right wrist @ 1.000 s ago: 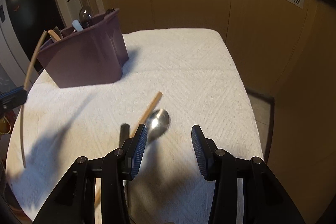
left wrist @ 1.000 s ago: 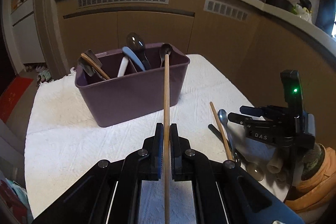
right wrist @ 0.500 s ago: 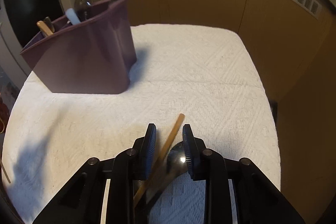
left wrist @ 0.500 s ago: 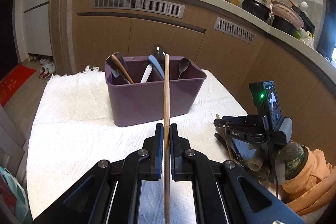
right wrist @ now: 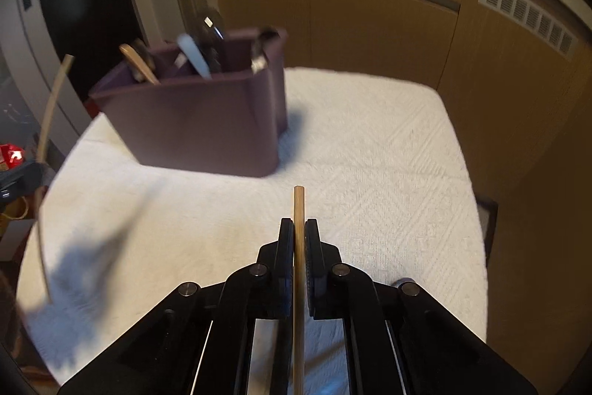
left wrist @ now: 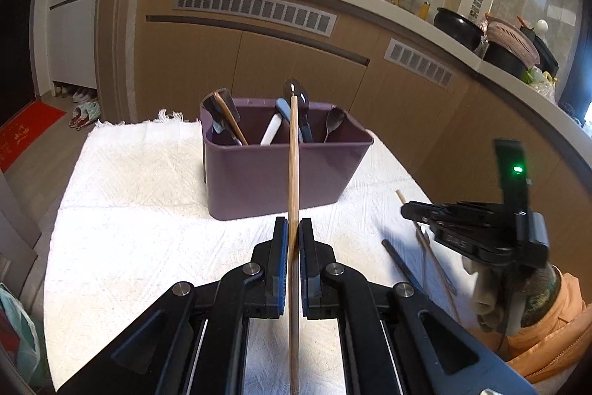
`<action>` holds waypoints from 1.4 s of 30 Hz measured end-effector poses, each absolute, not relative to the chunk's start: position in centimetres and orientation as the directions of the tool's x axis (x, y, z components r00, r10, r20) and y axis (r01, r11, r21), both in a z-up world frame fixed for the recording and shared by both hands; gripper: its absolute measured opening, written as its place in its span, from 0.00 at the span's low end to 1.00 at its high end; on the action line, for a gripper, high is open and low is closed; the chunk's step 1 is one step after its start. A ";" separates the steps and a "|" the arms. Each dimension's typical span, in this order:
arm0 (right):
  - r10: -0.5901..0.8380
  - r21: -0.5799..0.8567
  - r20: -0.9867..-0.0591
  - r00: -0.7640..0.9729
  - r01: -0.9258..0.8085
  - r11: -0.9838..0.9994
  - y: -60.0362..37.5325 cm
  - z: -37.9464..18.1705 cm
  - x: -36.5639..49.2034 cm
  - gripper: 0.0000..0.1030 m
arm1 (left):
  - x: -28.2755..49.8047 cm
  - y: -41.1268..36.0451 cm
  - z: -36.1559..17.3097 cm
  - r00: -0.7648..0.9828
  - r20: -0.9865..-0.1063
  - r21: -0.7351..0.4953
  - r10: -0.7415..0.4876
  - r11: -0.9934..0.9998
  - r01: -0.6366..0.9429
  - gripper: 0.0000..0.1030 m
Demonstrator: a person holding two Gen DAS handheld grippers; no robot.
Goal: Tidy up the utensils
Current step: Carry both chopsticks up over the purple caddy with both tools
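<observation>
A purple utensil caddy (left wrist: 285, 169) stands at the far middle of the white towel-covered table (left wrist: 140, 210); it also shows in the right wrist view (right wrist: 207, 124). It holds several spoons and a wooden stick. My left gripper (left wrist: 292, 239) is shut on a wooden chopstick (left wrist: 293, 158) that points up toward the caddy. My right gripper (right wrist: 299, 236) is shut on a second wooden chopstick (right wrist: 298, 210), lifted above the towel. The right gripper also shows in the left wrist view (left wrist: 410, 210), at the right. A dark-handled utensil (left wrist: 403, 265) lies on the towel under it.
Brown cabinet fronts (left wrist: 296, 62) run behind the table, with a counter holding pots (left wrist: 458, 28) above. The table's right edge (right wrist: 477, 210) drops off toward the cabinets. A shelf unit with shoes (left wrist: 81, 99) stands at the far left.
My right gripper closed on the chopstick that lay on the towel and lifted it clear. My left gripper kept its chopstick and tilted up, so the caddy sits further off.
</observation>
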State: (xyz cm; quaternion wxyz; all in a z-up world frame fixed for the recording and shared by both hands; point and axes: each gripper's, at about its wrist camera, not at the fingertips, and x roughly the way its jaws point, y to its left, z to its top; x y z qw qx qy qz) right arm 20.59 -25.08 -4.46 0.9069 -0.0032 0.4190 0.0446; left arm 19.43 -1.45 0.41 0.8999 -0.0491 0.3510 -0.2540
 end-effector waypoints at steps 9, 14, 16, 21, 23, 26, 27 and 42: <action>0.155 0.053 -0.620 0.769 -0.156 0.986 -23.6 2.7 15.9 0.06 | 17.8 -2.0 3.2 0.673 -0.528 -0.256 -0.518 0.852 0.456 0.04; 0.192 0.073 -0.533 0.824 -0.182 0.981 -22.7 6.4 15.3 0.06 | 17.2 -2.0 6.1 0.722 -0.455 -0.232 -0.521 0.853 0.468 0.04; 0.206 0.080 -0.487 0.848 -0.192 0.978 -22.5 8.1 15.4 0.06 | 17.4 -2.1 7.2 0.738 -0.425 -0.226 -0.524 0.851 0.474 0.04; 0.220 0.074 -0.374 0.901 -0.208 0.975 -22.2 12.1 16.8 0.06 | 18.9 -2.8 10.1 0.777 -0.355 -0.200 -0.519 0.854 0.479 0.04; 0.224 0.076 -0.330 0.917 -0.211 0.975 -22.4 13.7 17.5 0.06 | 19.8 -3.0 11.0 0.792 -0.328 -0.192 -0.516 0.857 0.479 0.04; 0.248 0.075 -0.263 0.932 -0.236 0.969 -22.3 15.7 18.9 0.06 | 21.5 -3.2 12.1 0.818 -0.286 -0.169 -0.499 0.866 0.470 0.04; 0.256 0.075 -0.251 0.933 -0.245 0.967 -22.3 16.2 19.7 0.06 | 22.2 -3.3 12.4 0.822 -0.278 -0.165 -0.496 0.868 0.468 0.04; 0.286 0.068 -0.193 0.939 -0.278 0.958 -20.3 15.9 32.5 0.06 | 32.5 -3.6 11.0 0.819 -0.287 -0.220 -0.497 0.866 0.448 0.04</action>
